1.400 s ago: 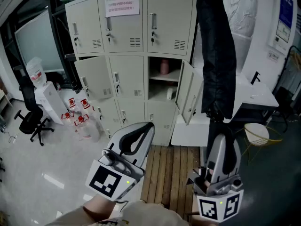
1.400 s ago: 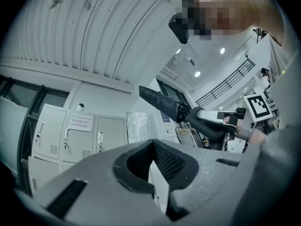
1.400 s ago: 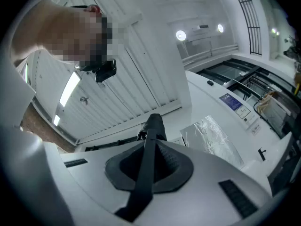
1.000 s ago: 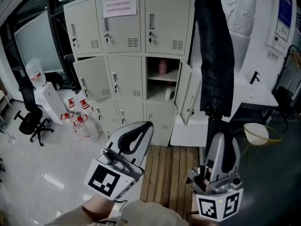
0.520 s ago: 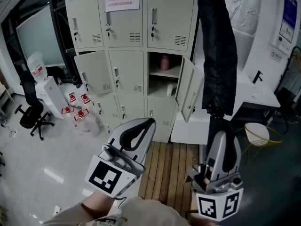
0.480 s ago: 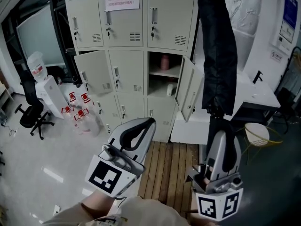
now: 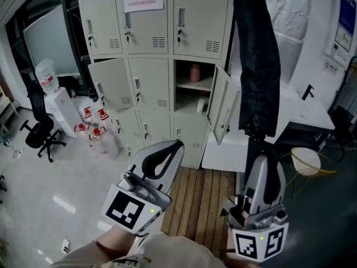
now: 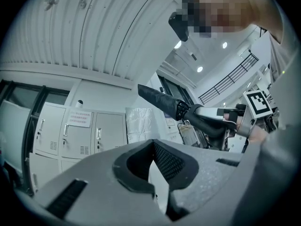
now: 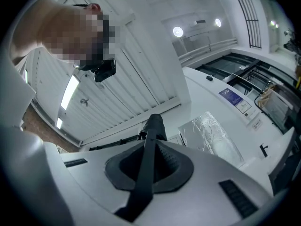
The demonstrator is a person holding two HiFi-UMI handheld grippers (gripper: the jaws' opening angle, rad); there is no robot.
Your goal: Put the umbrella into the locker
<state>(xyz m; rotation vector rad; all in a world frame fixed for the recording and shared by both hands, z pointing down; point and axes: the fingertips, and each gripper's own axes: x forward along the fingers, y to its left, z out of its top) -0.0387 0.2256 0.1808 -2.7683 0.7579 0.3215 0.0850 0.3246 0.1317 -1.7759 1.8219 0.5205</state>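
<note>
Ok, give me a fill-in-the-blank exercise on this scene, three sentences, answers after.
1. The right gripper is shut on the black umbrella, which stands pointing ___.
2. The left gripper has ___ between its jaws.
3. In the locker, the open compartment, with a pink thing on its shelf, lies in the ___ column of three.
Missing words: up; nothing; right.
</note>
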